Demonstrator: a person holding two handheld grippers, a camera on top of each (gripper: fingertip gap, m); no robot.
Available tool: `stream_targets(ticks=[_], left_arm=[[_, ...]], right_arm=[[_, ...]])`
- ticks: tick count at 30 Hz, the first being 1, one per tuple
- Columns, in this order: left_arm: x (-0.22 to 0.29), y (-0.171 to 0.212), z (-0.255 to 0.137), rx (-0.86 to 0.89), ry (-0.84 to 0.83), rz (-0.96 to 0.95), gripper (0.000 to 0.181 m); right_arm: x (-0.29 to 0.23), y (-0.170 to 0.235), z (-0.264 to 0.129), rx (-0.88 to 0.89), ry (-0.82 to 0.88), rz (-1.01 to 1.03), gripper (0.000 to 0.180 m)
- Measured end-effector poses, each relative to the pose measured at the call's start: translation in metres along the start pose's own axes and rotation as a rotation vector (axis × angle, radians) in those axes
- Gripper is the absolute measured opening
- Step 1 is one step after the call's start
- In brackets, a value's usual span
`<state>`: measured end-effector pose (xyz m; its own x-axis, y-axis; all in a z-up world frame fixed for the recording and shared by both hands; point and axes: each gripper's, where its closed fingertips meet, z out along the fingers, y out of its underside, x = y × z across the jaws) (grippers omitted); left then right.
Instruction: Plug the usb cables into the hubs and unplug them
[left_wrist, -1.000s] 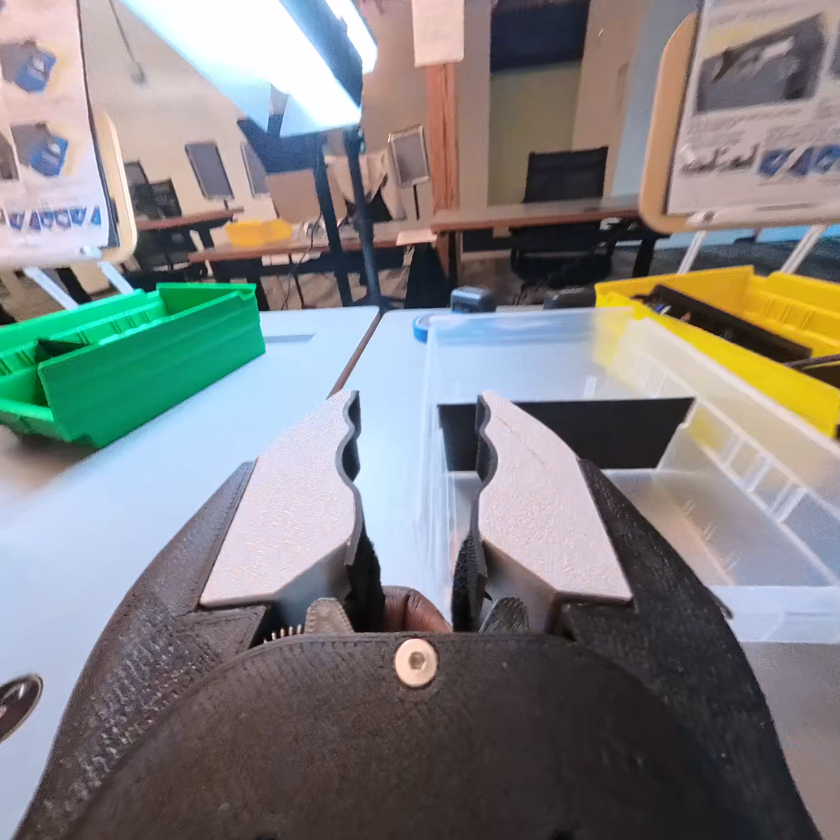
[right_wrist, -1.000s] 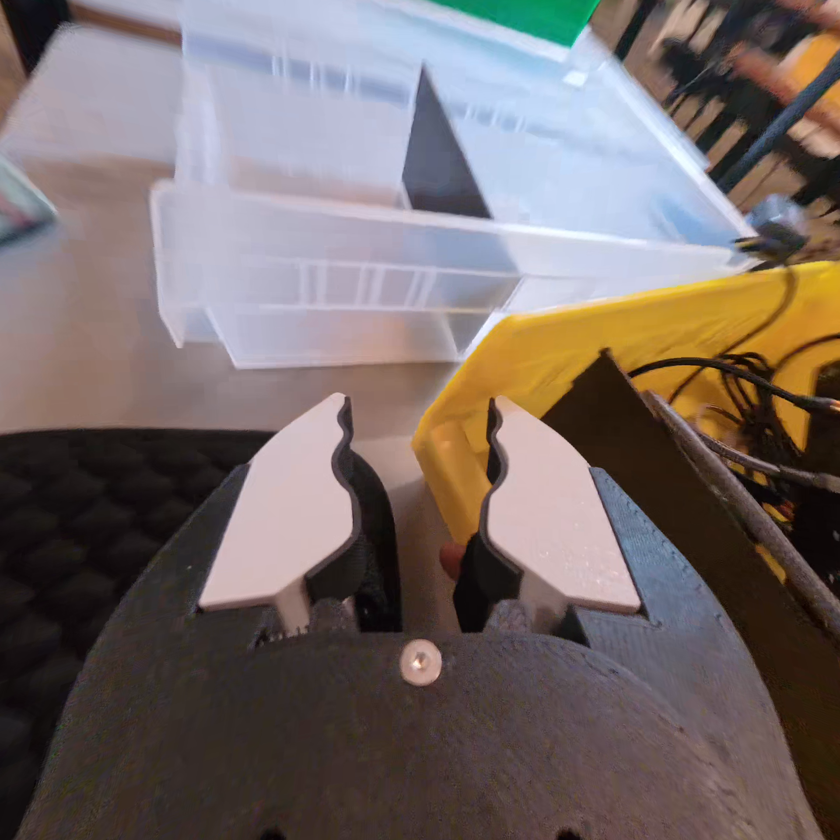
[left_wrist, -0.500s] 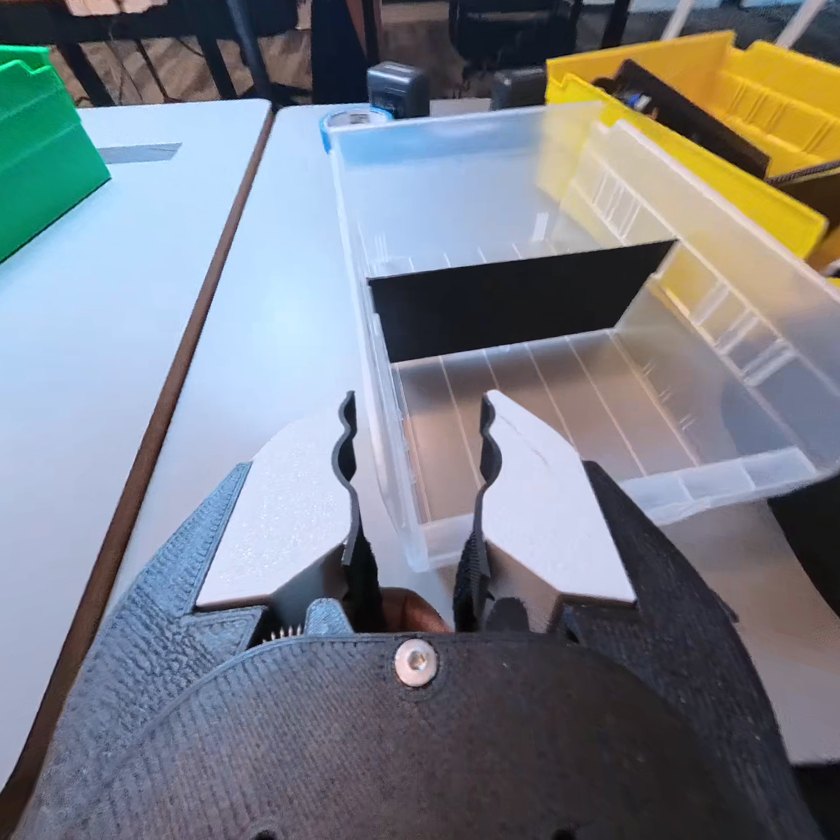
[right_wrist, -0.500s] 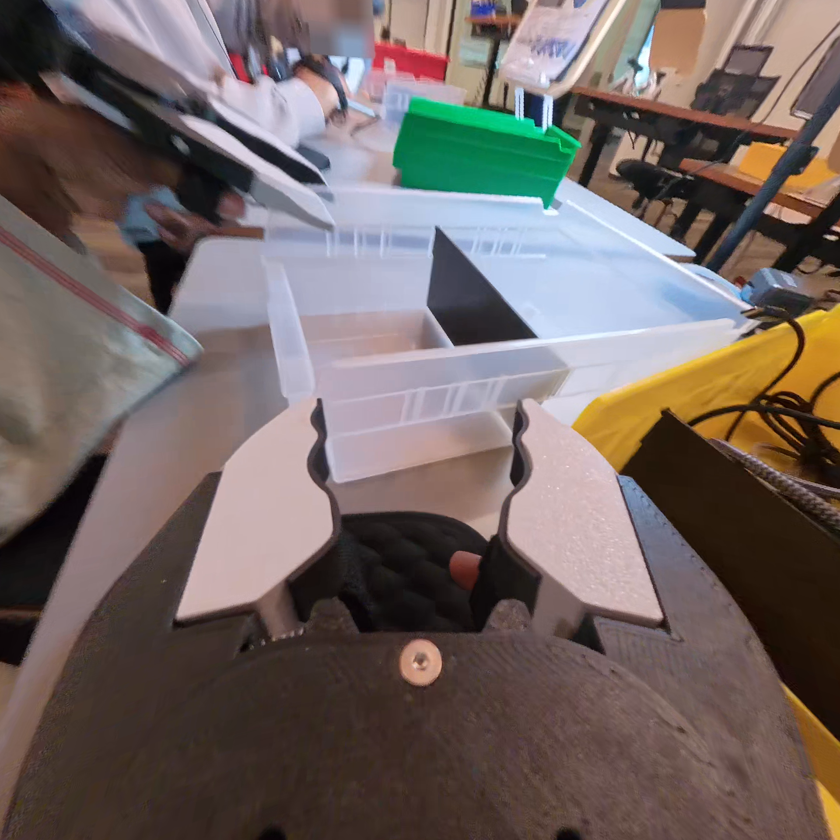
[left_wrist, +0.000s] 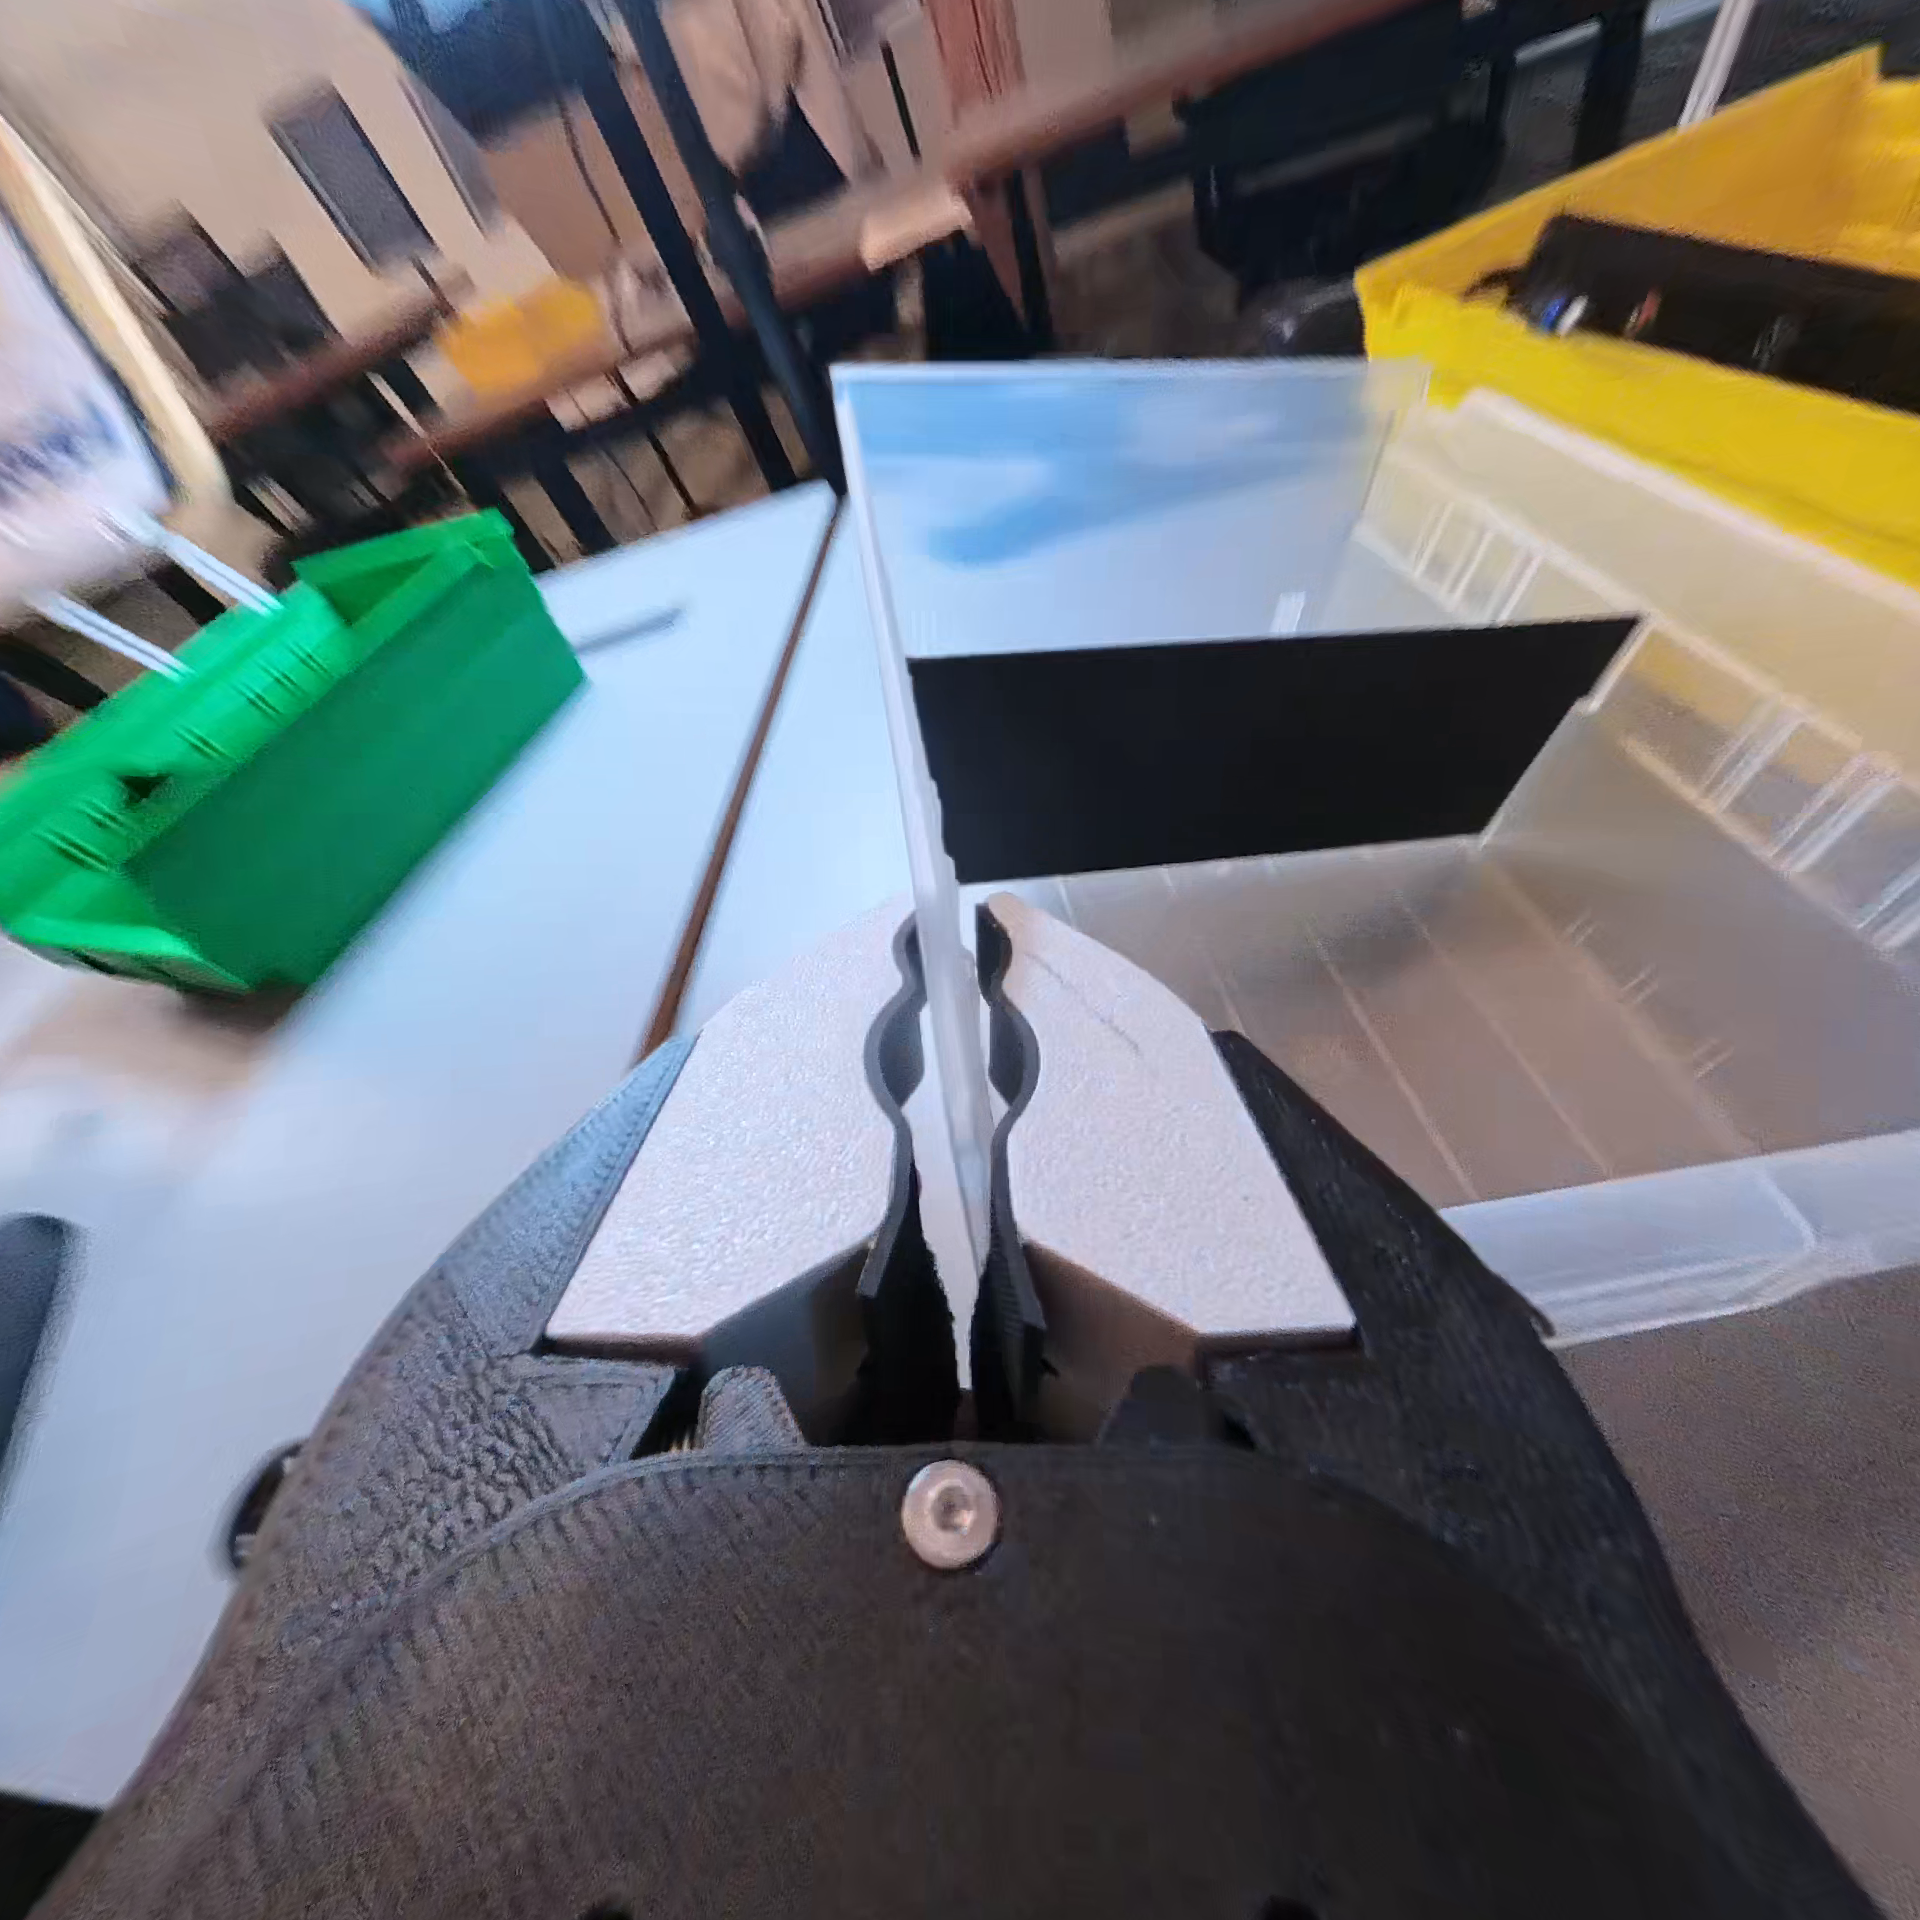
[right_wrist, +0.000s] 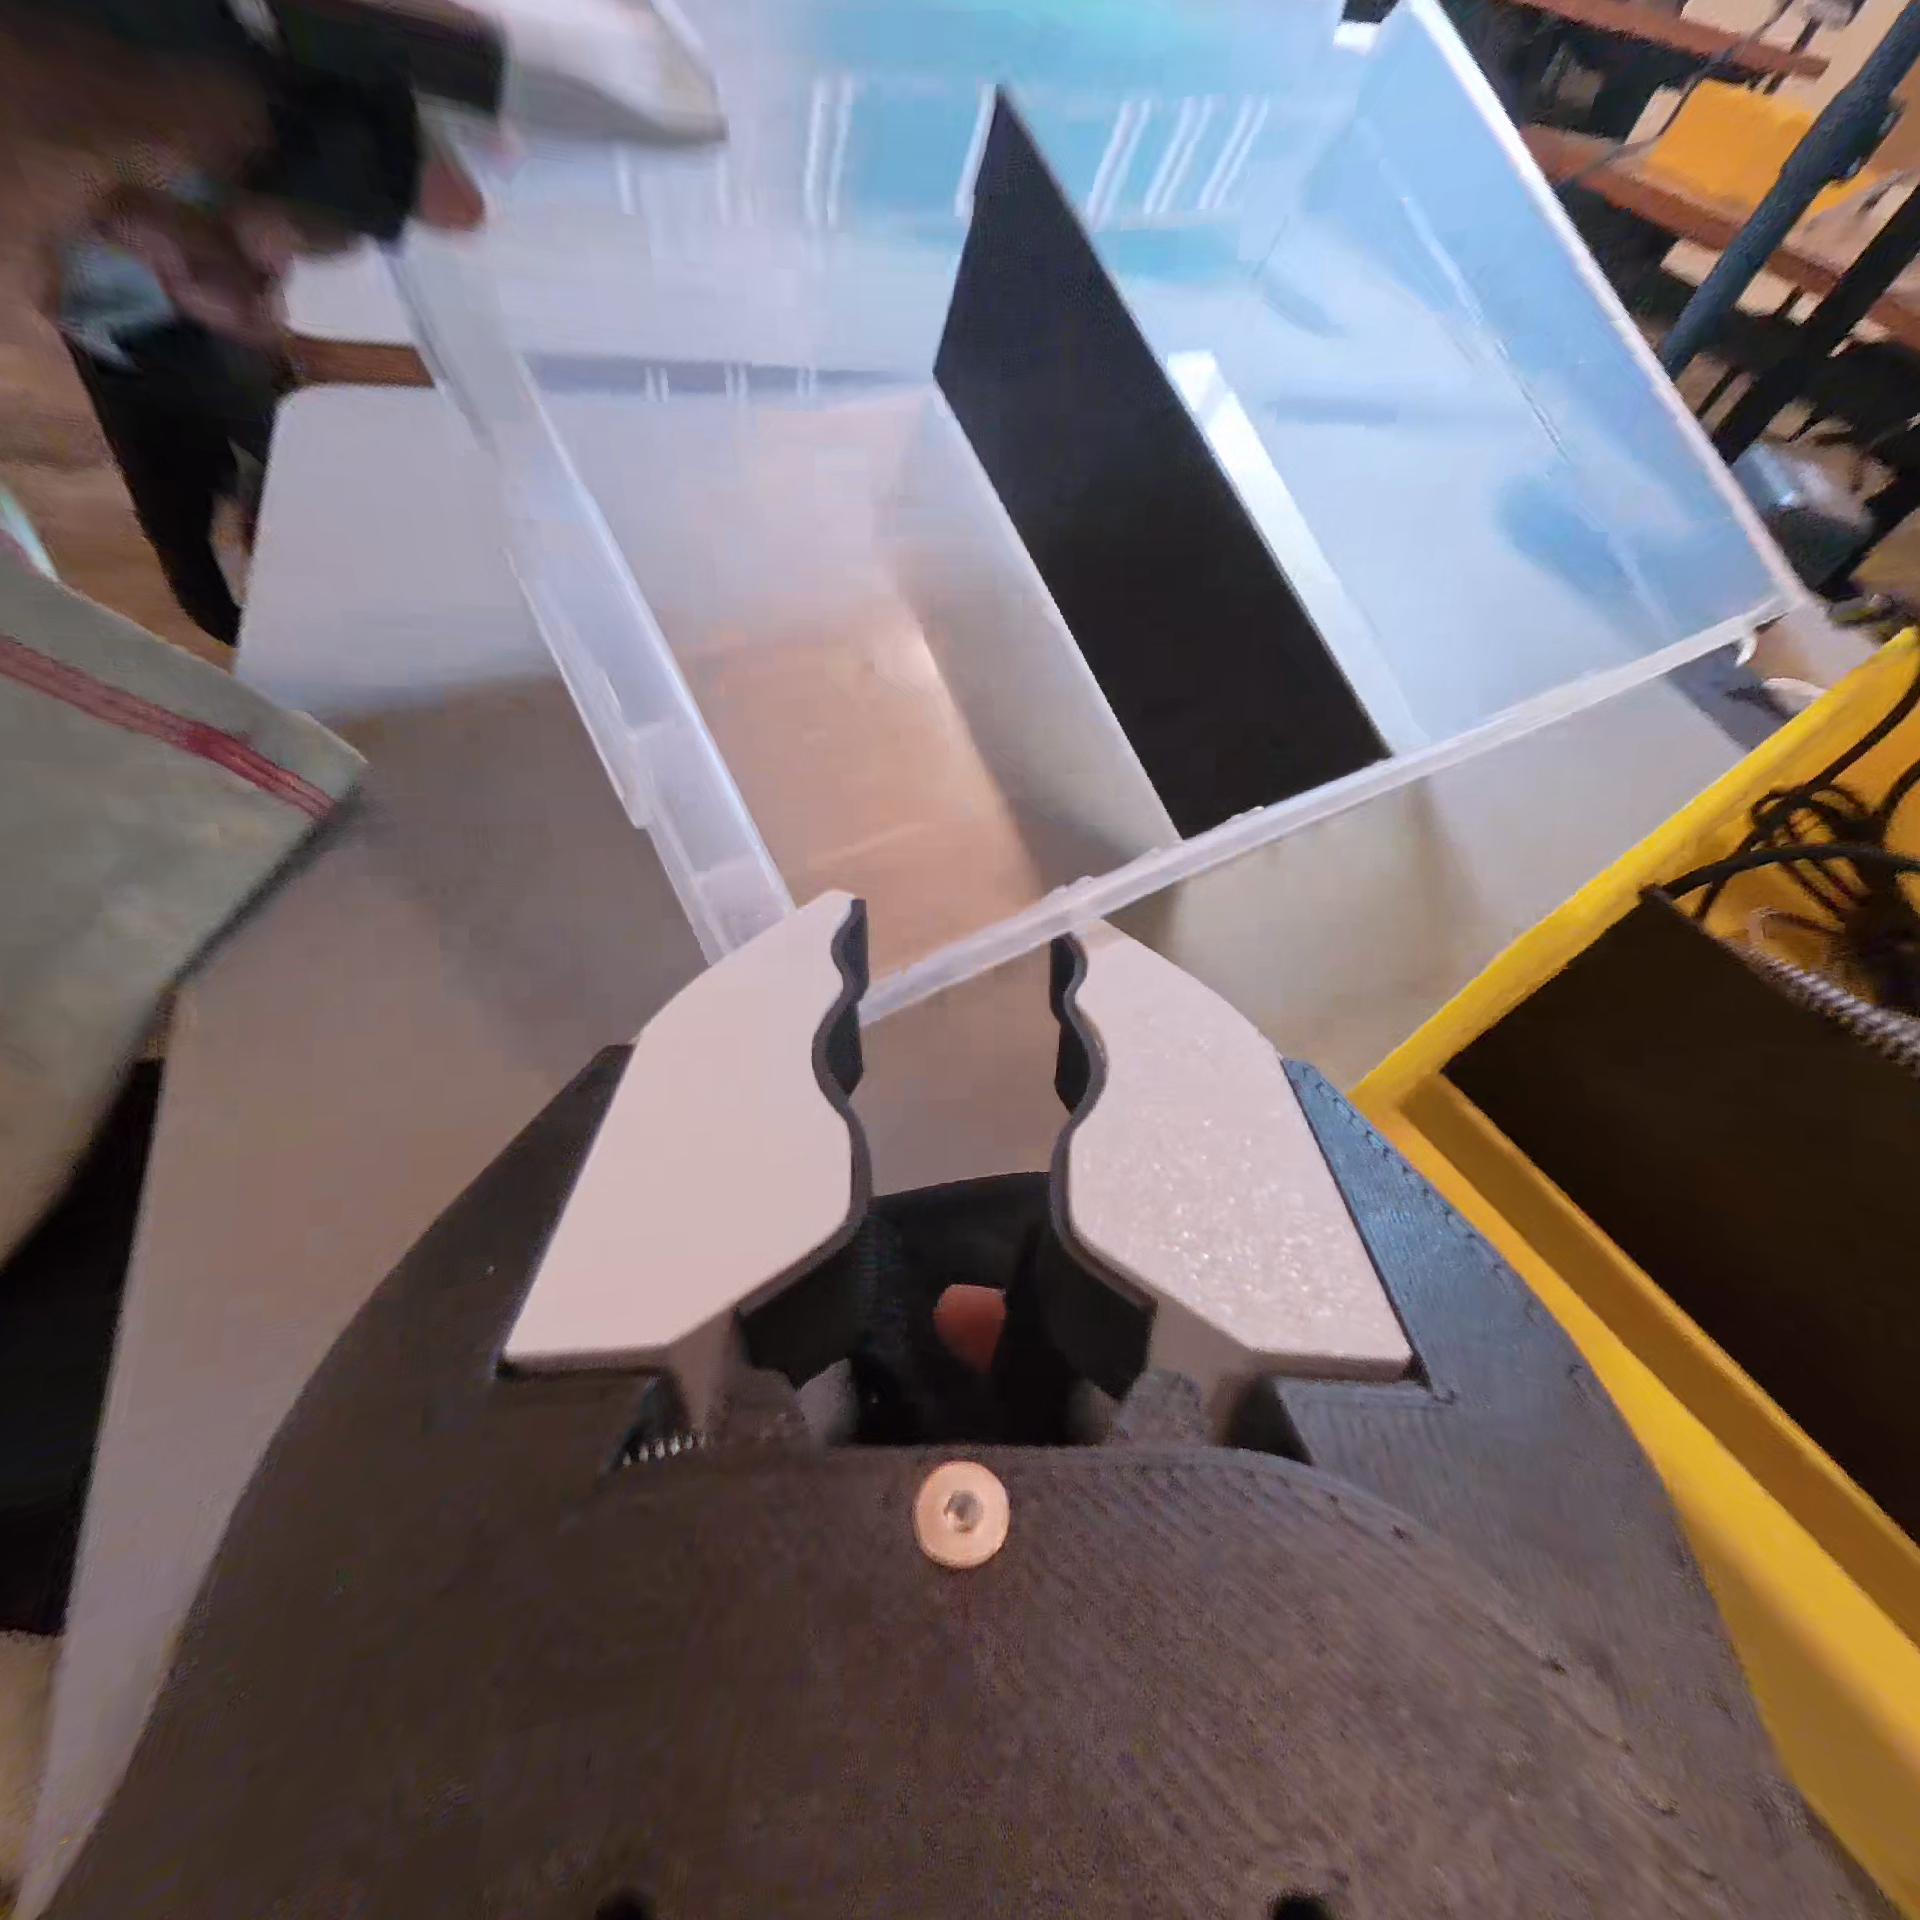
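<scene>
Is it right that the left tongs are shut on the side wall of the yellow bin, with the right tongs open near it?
Not quite. The left tongs are shut on the side wall of the clear bin, not the yellow bin; the left wrist view shows it. The right tongs are open, as you said.

The clear bin (left_wrist: 1558, 1049) at the right middle of the left wrist view is see-through, shiny plastic with a flat, dull black divider (left_wrist: 1226, 748). The green bin (left_wrist: 281, 769) at the left and the yellow bin (left_wrist: 1662, 416) at the upper right are smooth plastic. The left gripper (left_wrist: 948, 935) has grainy grey fingers (left_wrist: 769, 1164) and a rough black body. The table (left_wrist: 499, 1039) is smooth and pale.
</scene>
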<state>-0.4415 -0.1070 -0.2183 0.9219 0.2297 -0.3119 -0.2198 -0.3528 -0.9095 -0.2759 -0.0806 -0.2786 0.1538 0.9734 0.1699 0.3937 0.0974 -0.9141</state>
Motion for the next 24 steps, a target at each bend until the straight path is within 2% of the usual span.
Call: stream_targets(ticks=[3, 6, 9, 11, 14, 17, 21, 24], left_arm=[[-0.004, -0.037, -0.028, 0.118, -0.121, 0.090, 0.007], [0.000, -0.083, -0.061, 0.333, -0.203, 0.098, 0.006], [0.021, -0.137, -0.094, 0.685, -0.242, 0.030, 0.004], [0.048, -0.160, -0.103, 0.842, -0.253, -0.004, 0.003], [0.106, -0.183, -0.104, 1.007, -0.131, -0.099, 0.005], [0.175, -0.198, -0.092, 1.026, 0.062, -0.193, 0.009], [0.274, -0.210, -0.061, 0.901, 0.300, -0.290, 0.011], [0.339, -0.215, -0.030, 0.776, 0.429, -0.276, 0.010]], right_arm=[[0.003, -0.018, -0.010, 0.115, 0.028, -0.060, 0.032], [0.018, -0.050, -0.040, 0.280, 0.146, -0.193, 0.032], [0.043, -0.081, -0.095, 0.449, 0.374, -0.366, 0.028], [0.061, -0.090, -0.141, 0.514, 0.537, -0.474, 0.025], [0.085, -0.079, -0.210, 0.509, 0.723, -0.589, 0.022], [0.104, -0.053, -0.274, 0.452, 0.855, -0.591, 0.018], [0.138, -0.003, -0.345, 0.287, 1.009, -0.492, 0.015], [0.159, 0.042, -0.377, 0.176, 1.070, -0.399, 0.014]])
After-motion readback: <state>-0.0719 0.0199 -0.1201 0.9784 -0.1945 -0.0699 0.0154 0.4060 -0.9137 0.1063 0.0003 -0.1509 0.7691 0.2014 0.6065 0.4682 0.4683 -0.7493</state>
